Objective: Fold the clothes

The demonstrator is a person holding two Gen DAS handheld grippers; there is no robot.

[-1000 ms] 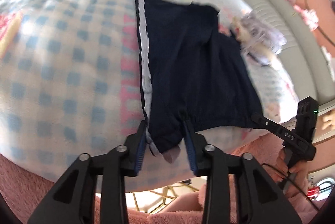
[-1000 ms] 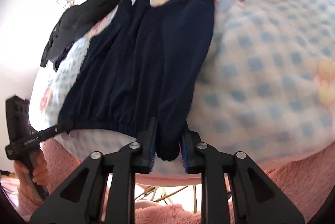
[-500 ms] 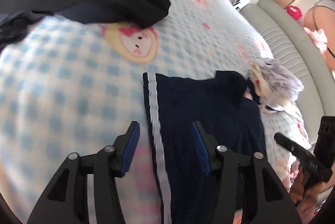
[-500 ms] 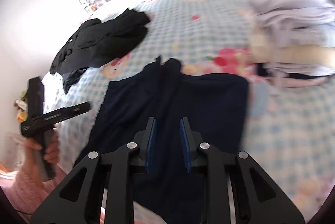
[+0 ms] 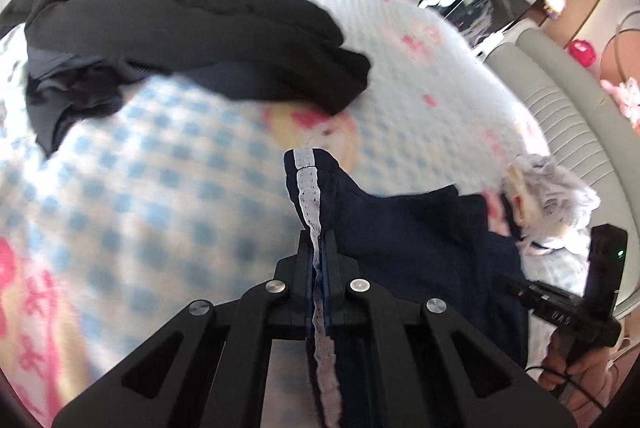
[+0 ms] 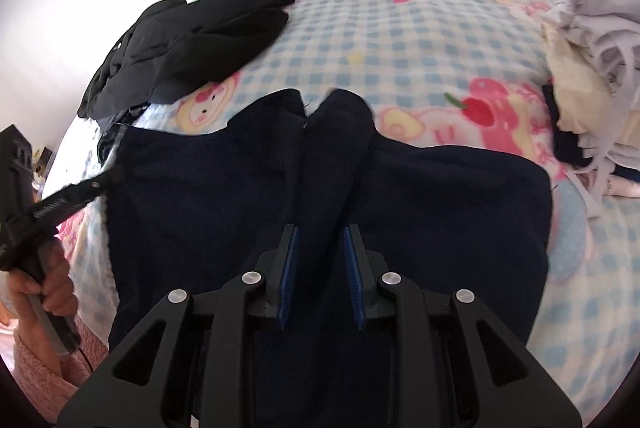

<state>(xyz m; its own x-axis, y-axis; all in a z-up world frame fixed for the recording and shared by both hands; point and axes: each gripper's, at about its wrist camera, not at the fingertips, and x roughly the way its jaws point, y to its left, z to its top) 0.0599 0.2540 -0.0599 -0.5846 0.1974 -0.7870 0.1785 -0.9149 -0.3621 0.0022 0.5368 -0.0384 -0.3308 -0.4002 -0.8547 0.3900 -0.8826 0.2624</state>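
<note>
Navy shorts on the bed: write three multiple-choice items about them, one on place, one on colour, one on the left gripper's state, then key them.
1. Where is the black clothes pile relative to the navy shorts?
A. Beyond them, to the left
B. On top of them
C. Under them

2. What colour is the side stripe on the shorts?
A. Red
B. White
C. Yellow

3. What is the left gripper doing?
A. Wide open above the blanket
B. Holding a sock
C. Shut on the striped edge

Key: 1 A, the pile lies apart on the checked blanket; 2 B, the stripe reads white against navy; 3 C, the stripe runs between the closed jaws.
</note>
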